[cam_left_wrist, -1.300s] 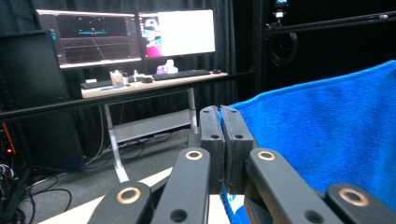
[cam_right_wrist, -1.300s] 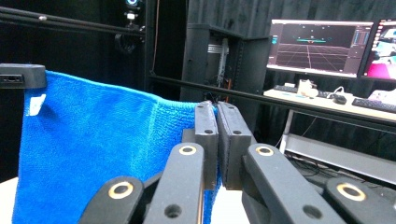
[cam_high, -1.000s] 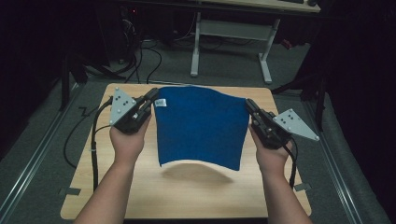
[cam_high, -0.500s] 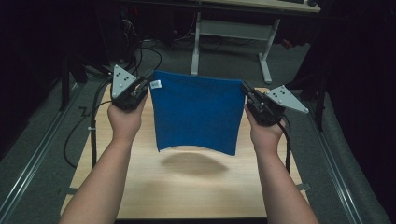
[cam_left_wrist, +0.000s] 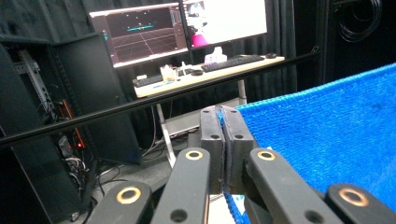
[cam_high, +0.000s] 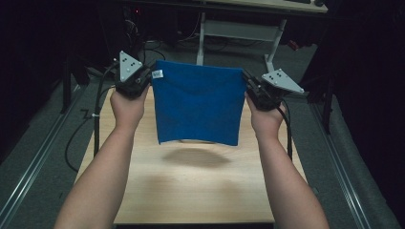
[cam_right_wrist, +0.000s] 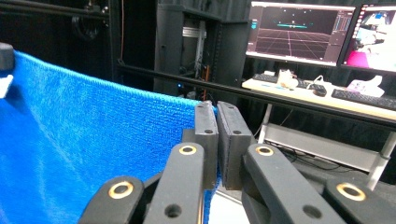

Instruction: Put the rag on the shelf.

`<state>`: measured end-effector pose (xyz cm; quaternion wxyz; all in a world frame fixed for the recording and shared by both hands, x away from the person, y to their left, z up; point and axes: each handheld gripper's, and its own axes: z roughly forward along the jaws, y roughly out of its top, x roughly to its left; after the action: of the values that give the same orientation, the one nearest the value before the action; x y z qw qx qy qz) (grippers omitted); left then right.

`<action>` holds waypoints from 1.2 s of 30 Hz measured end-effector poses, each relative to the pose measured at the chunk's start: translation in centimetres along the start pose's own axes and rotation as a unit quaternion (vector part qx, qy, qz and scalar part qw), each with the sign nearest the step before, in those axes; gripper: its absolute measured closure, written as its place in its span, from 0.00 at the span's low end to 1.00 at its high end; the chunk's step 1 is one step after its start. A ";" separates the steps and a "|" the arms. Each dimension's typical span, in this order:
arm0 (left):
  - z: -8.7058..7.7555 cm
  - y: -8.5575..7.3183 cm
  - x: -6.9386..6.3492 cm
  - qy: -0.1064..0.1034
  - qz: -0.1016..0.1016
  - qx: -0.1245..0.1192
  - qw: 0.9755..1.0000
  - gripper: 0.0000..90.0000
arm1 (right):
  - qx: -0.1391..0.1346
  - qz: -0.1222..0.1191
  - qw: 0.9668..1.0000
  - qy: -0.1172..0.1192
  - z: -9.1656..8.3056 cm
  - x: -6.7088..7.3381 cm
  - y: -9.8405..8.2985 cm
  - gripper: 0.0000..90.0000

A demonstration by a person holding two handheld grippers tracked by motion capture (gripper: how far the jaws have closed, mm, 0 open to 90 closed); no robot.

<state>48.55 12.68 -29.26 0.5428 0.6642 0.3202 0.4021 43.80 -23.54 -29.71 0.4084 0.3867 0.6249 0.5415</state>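
A blue cloth (cam_high: 198,105) hangs stretched between my two grippers above the wooden table (cam_high: 191,191), its lower edge clear of the tabletop and casting a shadow. My left gripper (cam_high: 145,78) is shut on the cloth's top left corner, beside a small white tag (cam_high: 157,74). My right gripper (cam_high: 249,86) is shut on the top right corner. In the left gripper view the jaws pinch the cloth (cam_left_wrist: 327,140) at its edge, gripper (cam_left_wrist: 225,122). In the right gripper view the cloth (cam_right_wrist: 84,149) spreads to the left of the gripper (cam_right_wrist: 215,119).
Beyond the table stands a white-legged desk (cam_high: 239,28) with monitors (cam_left_wrist: 177,28) and keyboards (cam_left_wrist: 231,61). A black bar (cam_left_wrist: 140,105) runs across in front of it. Cables (cam_high: 95,119) trail down the table's left side; metal rails (cam_high: 28,171) flank it on the floor.
Both grippers have lifted the cloth up and away from the person; its lower edge has come off the table and now hangs free.
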 end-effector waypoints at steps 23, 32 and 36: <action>6.8 -8.3 -0.4 -0.019 0.000 0.158 0.987 0.99 | 0.121 -0.004 0.993 -0.010 7.0 -2.4 -6.1 0.98; 6.9 -11.5 -1.4 -0.045 0.003 0.192 0.980 0.99 | 0.150 -0.001 0.989 0.009 7.0 -2.9 -9.8 0.98; 6.7 -12.7 -1.4 -0.051 -0.010 0.200 0.978 0.99 | 0.155 0.013 0.988 0.014 7.0 -2.9 -10.8 0.98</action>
<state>53.99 11.01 -42.53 0.4188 0.7755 0.3730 0.2900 50.92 -24.98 -40.70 0.3275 0.4453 0.7023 0.4485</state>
